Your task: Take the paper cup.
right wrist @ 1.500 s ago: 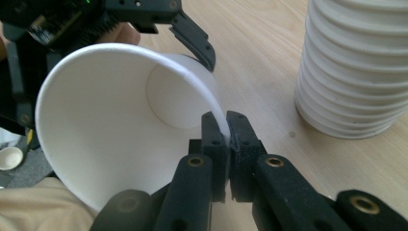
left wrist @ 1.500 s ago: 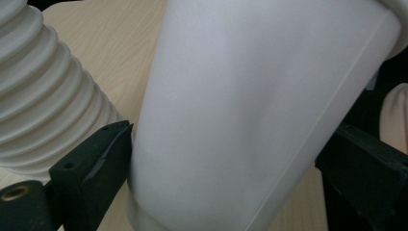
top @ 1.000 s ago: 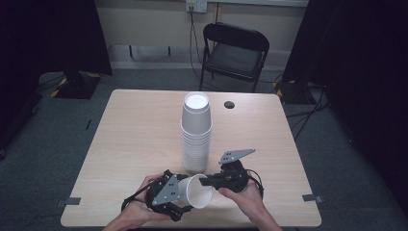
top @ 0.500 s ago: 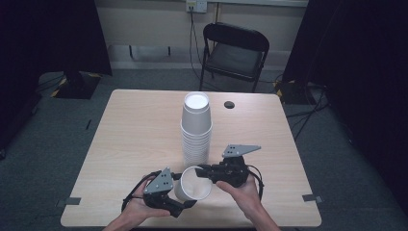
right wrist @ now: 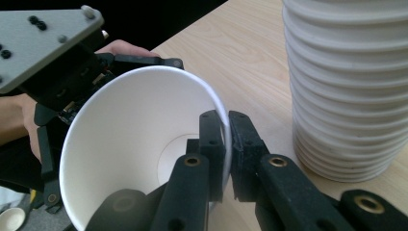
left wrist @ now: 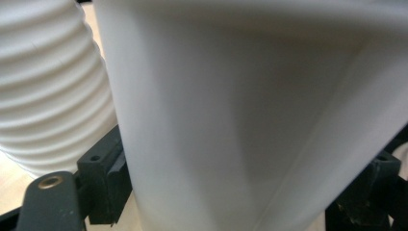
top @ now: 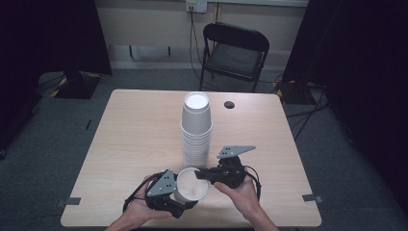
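Two grippers hold one cup (top: 191,185) beside the stack (top: 196,130). The right gripper (right wrist: 225,144) pinches its rim tight. The left gripper (top: 179,192) has just been closing, its jaws flanking the cup's body and touching its wall.

The light wood-grain rectangular worktop (top: 134,144) stands on grey carpet. On it, near the middle, rests a tall stack of white ribbed foam cups (top: 196,130), upside down. Toward the far edge, just right of the stack, lies a small round black disc (top: 229,104).
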`<action>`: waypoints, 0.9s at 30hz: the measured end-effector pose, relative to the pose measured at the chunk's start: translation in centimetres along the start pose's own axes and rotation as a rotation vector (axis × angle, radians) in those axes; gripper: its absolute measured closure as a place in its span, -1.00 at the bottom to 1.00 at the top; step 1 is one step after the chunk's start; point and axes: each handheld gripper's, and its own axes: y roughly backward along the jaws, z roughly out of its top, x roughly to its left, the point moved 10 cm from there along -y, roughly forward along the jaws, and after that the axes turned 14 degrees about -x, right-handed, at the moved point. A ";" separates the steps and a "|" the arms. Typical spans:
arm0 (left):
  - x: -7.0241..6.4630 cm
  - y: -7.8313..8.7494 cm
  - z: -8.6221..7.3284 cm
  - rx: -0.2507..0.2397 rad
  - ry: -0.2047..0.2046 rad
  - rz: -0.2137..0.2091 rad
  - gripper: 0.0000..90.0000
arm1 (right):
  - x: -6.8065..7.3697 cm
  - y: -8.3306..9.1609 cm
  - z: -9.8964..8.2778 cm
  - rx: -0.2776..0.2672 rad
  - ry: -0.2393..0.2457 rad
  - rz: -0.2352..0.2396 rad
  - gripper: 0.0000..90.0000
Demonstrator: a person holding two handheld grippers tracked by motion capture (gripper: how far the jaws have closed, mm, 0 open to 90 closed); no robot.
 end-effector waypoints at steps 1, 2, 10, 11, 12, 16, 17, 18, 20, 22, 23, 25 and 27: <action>0.0 0.1 0.0 0.003 -0.002 0.002 -0.66 | 0.0 -0.1 0.0 0.004 -0.004 -0.001 0.90; 0.1 0.1 0.0 0.003 -0.009 0.003 -0.66 | 0.0 -0.1 0.0 0.004 -0.004 -0.001 0.90; 0.3 0.2 0.4 -0.011 -0.013 0.027 -0.67 | -0.2 -0.2 0.0 0.008 -0.009 -0.017 0.90; 0.3 0.1 0.4 -0.013 -0.010 0.033 -0.68 | -0.3 -0.3 -0.1 0.013 -0.008 -0.023 0.90; 0.3 0.1 0.4 -0.011 -0.011 0.032 -0.68 | -0.3 -0.3 -0.1 0.012 -0.006 -0.023 0.90; 0.3 0.1 0.3 0.000 -0.020 0.041 -0.69 | -0.2 -0.5 -0.2 0.021 -0.004 -0.029 0.90; 0.4 0.1 0.2 0.009 -0.033 0.046 -0.69 | -0.2 -0.6 -0.3 0.023 -0.006 -0.031 0.90; 0.4 0.1 0.1 0.009 -0.034 0.049 -0.69 | -0.2 -0.6 -0.3 0.024 -0.003 -0.033 0.90; 0.5 0.1 -0.1 0.034 -0.072 0.058 -0.69 | -0.2 -0.8 -0.4 0.037 0.005 -0.044 0.90; 0.4 0.0 0.0 0.024 -0.061 0.064 -0.70 | -0.2 -0.9 -0.5 0.043 0.013 -0.054 0.90; 0.5 0.2 -0.1 0.036 -0.080 0.060 -0.70 | -0.2 -0.9 -0.5 0.041 0.018 -0.056 0.90; 0.5 0.3 0.2 0.008 -0.067 0.061 -0.69 | -0.1 -0.9 -0.4 0.031 0.019 -0.046 0.90; 0.5 0.3 0.3 0.002 -0.065 0.062 -0.69 | -0.1 -0.9 -0.3 0.024 0.025 -0.044 0.90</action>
